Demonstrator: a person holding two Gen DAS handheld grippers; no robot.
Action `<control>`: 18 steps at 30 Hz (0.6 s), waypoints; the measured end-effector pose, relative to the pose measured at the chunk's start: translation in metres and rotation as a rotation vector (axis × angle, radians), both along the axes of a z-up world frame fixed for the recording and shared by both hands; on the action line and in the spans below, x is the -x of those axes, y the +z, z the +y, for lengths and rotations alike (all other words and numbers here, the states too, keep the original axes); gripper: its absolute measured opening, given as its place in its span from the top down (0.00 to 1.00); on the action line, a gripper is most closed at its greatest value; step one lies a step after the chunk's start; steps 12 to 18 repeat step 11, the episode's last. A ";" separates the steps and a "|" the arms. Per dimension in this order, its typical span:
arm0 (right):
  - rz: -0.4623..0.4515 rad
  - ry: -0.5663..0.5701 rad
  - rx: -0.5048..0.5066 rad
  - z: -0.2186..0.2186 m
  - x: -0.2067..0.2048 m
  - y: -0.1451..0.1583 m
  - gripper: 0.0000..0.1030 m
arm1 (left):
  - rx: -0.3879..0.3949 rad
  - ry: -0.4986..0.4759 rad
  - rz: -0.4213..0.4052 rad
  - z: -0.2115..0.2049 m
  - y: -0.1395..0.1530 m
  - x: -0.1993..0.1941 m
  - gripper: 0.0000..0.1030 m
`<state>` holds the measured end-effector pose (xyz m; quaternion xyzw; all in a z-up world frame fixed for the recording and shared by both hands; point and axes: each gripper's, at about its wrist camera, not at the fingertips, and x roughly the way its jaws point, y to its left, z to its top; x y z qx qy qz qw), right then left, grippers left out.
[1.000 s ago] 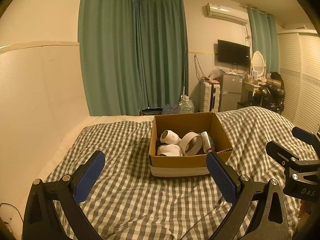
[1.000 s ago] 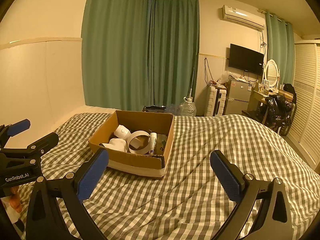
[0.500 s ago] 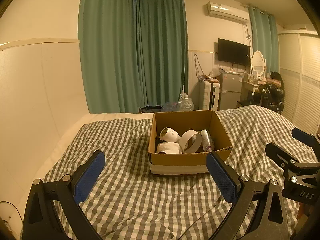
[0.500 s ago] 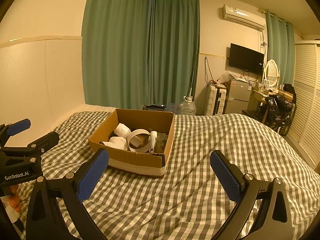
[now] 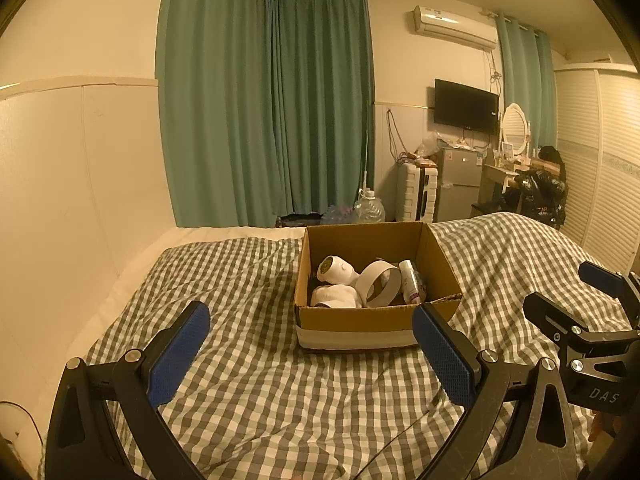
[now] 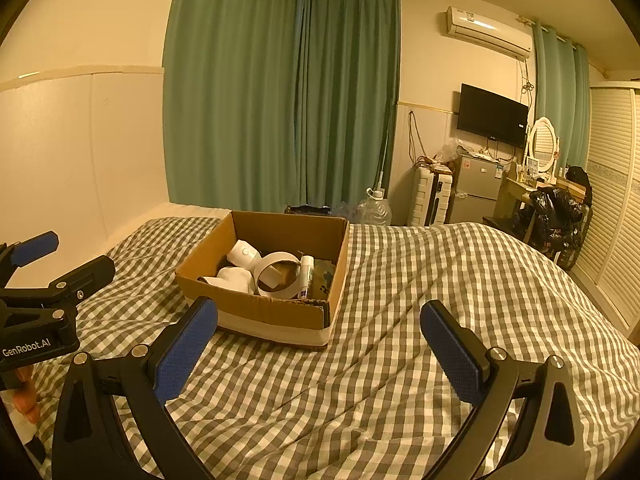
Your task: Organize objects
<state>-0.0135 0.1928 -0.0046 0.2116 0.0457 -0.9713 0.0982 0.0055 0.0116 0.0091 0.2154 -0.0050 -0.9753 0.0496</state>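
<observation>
An open cardboard box (image 5: pixel 362 322) stands on the checked bedspread (image 5: pixel 248 364); it also shows in the right wrist view (image 6: pixel 260 312). Inside lie a white hair dryer (image 5: pixel 336 270), a white ring of tape (image 5: pixel 378 284), a folded white cloth (image 5: pixel 334 296) and a small white tube (image 5: pixel 408 286). My left gripper (image 5: pixel 310 352) is open and empty, in front of the box. My right gripper (image 6: pixel 320 344) is open and empty, in front and to the right of the box. Each gripper shows at the edge of the other's view.
The bed lies along a cream wall panel (image 5: pixel 80 184) on the left. Beyond the bed's far end are green curtains (image 5: pixel 272 120), a water jug (image 5: pixel 368 210), a suitcase (image 5: pixel 414 196), a small fridge (image 5: pixel 458 184) and a dressing table (image 5: pixel 516 172). A louvred wardrobe (image 5: pixel 604 168) is at the right.
The view of the left gripper has tilted slightly, so the box sits a little lower in its frame. The right gripper has barely moved. Both stay open.
</observation>
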 end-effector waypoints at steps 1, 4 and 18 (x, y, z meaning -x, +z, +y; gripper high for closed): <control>0.000 0.000 0.000 0.000 0.000 0.000 0.01 | 0.001 0.000 -0.001 0.000 0.000 0.000 0.00; -0.001 0.000 0.000 0.000 0.000 0.000 0.01 | -0.005 -0.005 -0.004 0.000 0.001 -0.002 0.00; -0.004 0.001 -0.002 0.000 -0.001 -0.002 0.01 | -0.012 0.004 -0.002 -0.002 0.001 -0.002 0.00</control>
